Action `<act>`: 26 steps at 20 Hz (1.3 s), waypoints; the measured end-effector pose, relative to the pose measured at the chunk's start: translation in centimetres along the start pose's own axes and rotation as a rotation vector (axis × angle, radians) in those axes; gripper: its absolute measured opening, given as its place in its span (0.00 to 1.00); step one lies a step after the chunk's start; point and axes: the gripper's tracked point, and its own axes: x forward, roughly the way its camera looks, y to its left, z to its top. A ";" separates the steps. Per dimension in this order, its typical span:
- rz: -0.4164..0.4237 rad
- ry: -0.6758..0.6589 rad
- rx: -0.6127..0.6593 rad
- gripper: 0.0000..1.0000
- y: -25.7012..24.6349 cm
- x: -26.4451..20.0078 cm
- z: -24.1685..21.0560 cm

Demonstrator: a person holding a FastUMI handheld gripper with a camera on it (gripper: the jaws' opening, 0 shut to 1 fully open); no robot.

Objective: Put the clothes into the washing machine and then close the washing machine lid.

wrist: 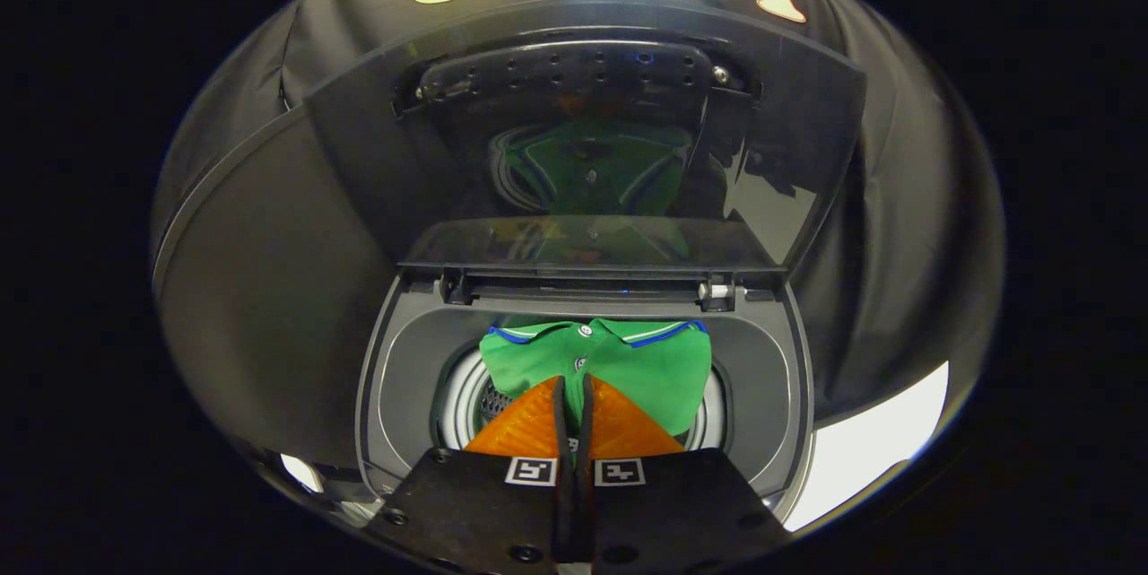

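A green polo shirt with a blue-and-white trimmed collar hangs over the round drum opening of a top-loading washing machine. My gripper is shut on the shirt, its two fingers pressed together on the cloth by the buttoned placket, just above the drum. The shirt covers most of the opening; a strip of the shiny drum wall shows to the left of it. The dark, glossy lid stands raised and folded at the back, beyond the shirt, and mirrors the green cloth.
The grey top deck rings the drum opening. The lid's hinges sit along the back edge of the deck. A pale patch of floor shows to the right of the machine.
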 end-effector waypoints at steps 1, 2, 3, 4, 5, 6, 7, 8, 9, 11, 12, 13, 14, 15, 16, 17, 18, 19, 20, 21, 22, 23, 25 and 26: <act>-0.008 0.004 0.003 0.02 -0.2 0.1 -0.2; -0.015 0.009 0.004 0.01 -0.4 0.3 -0.3; -0.018 0.014 0.007 0.01 -0.6 0.6 -0.5; -0.021 0.017 0.009 0.02 -0.7 0.8 -0.6; -0.025 0.018 0.011 0.02 -0.7 0.8 -0.7; -0.028 0.021 0.012 0.02 -0.8 0.9 -0.9; -0.003 0.029 0.022 0.02 -0.4 1.0 -1.0; 0.035 0.047 0.052 0.26 0.4 2.0 -1.5; 0.025 0.053 0.072 0.51 0.1 1.5 -1.5; -0.017 0.041 0.055 0.99 -0.7 1.0 -1.4; -0.013 0.040 0.050 0.99 -0.5 1.6 -1.4; -0.010 0.038 0.045 0.98 -0.3 0.9 -1.4; -0.010 0.029 0.039 0.98 -0.3 0.5 -1.3; -0.015 0.006 0.032 0.99 -0.4 0.3 -0.8; -0.014 -0.013 0.028 0.99 -0.3 -0.1 -0.3; -0.011 -0.036 0.024 0.99 -0.1 -0.6 0.3; -0.008 -0.059 0.018 0.98 -0.1 -1.1 1.1; -0.006 -0.081 0.009 0.98 0.0 -1.8 1.8; -0.008 -0.107 0.002 0.99 0.0 -2.5 2.7; -0.009 -0.131 -0.005 0.98 -0.2 -3.3 3.5; -0.012 -0.151 -0.011 0.98 -0.2 -4.0 4.3; -0.013 -0.168 -0.015 0.98 -0.2 -4.5 4.9; -0.018 -0.200 -0.014 0.98 -0.3 -5.7 6.1; -0.021 -0.209 -0.011 0.98 -0.4 -6.2 6.7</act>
